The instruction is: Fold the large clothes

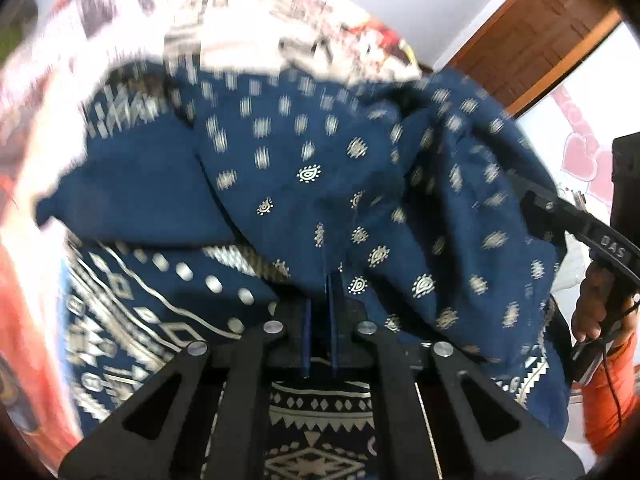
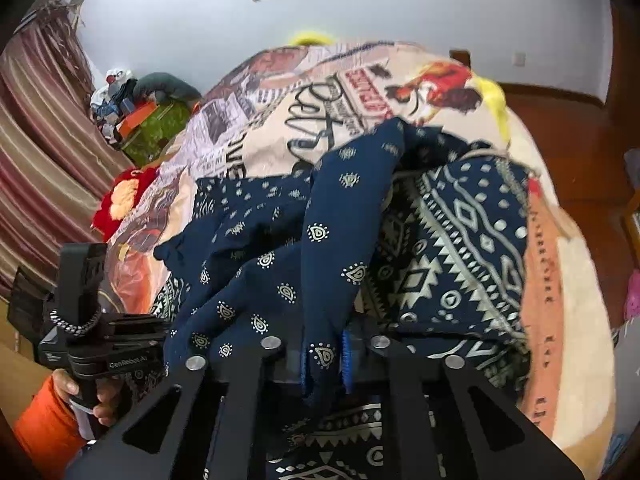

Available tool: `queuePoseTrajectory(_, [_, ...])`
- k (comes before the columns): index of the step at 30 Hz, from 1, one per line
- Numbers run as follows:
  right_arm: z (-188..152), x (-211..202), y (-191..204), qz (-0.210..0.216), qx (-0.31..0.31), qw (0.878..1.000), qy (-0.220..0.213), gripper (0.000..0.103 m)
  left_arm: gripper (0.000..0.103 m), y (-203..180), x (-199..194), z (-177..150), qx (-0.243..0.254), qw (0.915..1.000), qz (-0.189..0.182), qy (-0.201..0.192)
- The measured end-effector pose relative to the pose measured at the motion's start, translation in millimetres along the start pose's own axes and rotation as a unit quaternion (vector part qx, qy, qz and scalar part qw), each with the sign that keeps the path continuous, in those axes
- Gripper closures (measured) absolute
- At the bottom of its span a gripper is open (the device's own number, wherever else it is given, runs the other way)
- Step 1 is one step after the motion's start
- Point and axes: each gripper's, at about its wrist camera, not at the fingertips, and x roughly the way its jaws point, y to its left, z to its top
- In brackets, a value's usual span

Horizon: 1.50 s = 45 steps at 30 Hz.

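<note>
Both grippers clamp the same navy garment (image 2: 336, 240), a big cloth w/ small silver paisley motifs and a wide silver geometric border band (image 2: 460, 256). It lies heaped on a bed w/ a printed bedspread (image 2: 280, 120) (newspaper-style lettering, rooster picture).

Left gripper (image 1: 320, 280): jaws nearly together, pinching a fold of the navy cloth; fabric rises up and away from the tips and drapes over to the right. Pic is motion-blurred toward the edges. Border band shows below and left of the jaws.

Right gripper (image 2: 326, 356): clenched on a narrow hanging strip of the same cloth, squeezed between the 2 blue pads (image 2: 347, 360); the strip runs up from the tips to a peak near the middle of the bed.

In right wrist view, left hand (image 2: 86, 394) w/ orange sleeve (image 2: 44, 420) grips the other tool's handle at lower left. In left wrist view, right hand (image 1: 596, 312) shows at far right edge. Striped curtain (image 2: 44, 128) at left, wooden floor (image 2: 568, 136) at right.
</note>
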Motion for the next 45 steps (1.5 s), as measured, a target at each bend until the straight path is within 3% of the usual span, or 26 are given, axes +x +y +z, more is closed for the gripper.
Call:
queuePoseTrajectory(4, [0, -17, 3, 0.002, -0.007, 1.000, -0.019, 0.097, 0.098, -5, -54, 8, 0.019, 0.9976, 0.013, -0.066])
queuePoseTrajectory(9, [-6, -36, 12, 0.028, -0.003, 0.999, -0.020, 0.097, 0.100, 8, -99, 14, 0.006, 0.9938, 0.011, -0.111])
queuePoseTrajectory(13, [-18, -38, 21, 0.032, -0.006, 0.999, -0.005, 0.097, 0.100, 25, -92, 2, -0.010, 0.9968, 0.001, -0.079])
queuePoseTrajectory(17, [-35, -26, 25, -0.002, -0.029, 0.999, 0.019, 0.097, 0.100, 32, -62, -25, -0.006, 0.9994, 0.015, -0.032])
queuePoseTrajectory(21, [-48, -17, 26, -0.034, -0.048, 0.998, 0.038, 0.097, 0.100, 34, -38, -48, 0.014, 0.9988, 0.047, 0.001])
queuePoseTrajectory(26, [-55, -19, 21, -0.052, -0.040, 0.996, 0.052, 0.096, 0.100, 32, -35, -65, 0.045, 0.9954, 0.084, 0.006])
queuePoseTrajectory(28, [-58, -21, 21, -0.061, -0.040, 0.996, 0.057, 0.089, 0.099, 31, -40, -68, 0.051, 0.9947, 0.089, 0.001])
queuePoseTrajectory(30, [-62, -28, 23, -0.073, -0.046, 0.995, 0.054, 0.076, 0.099, 31, -48, -70, 0.054, 0.9941, 0.093, -0.007])
queuePoseTrajectory(32, [-66, -41, 27, -0.081, -0.057, 0.994, 0.038, 0.051, 0.099, 30, -57, -72, 0.059, 0.9929, 0.102, -0.016])
queuePoseTrajectory(34, [-70, -57, 32, -0.089, -0.073, 0.993, 0.017, 0.043, 0.098, 27, -68, -73, 0.063, 0.9918, 0.108, -0.025])
queuePoseTrajectory(39, [-77, -92, 44, -0.104, -0.093, 0.990, -0.013, 0.039, 0.082, 19, -106, -78, 0.069, 0.9889, 0.115, -0.064])
queuePoseTrajectory(41, [-81, -108, 48, -0.109, -0.094, 0.989, -0.031, 0.033, 0.057, 15, -120, -82, 0.072, 0.9871, 0.117, -0.083])
queuePoseTrajectory(43, [-87, -123, 51, -0.112, -0.096, 0.988, -0.045, 0.030, 0.040, 12, -137, -89, 0.071, 0.9845, 0.118, -0.108])
queuePoseTrajectory(45, [-95, -134, 54, -0.115, -0.096, 0.987, -0.053, 0.027, 0.037, 12, -150, -97, 0.069, 0.9823, 0.121, -0.125])
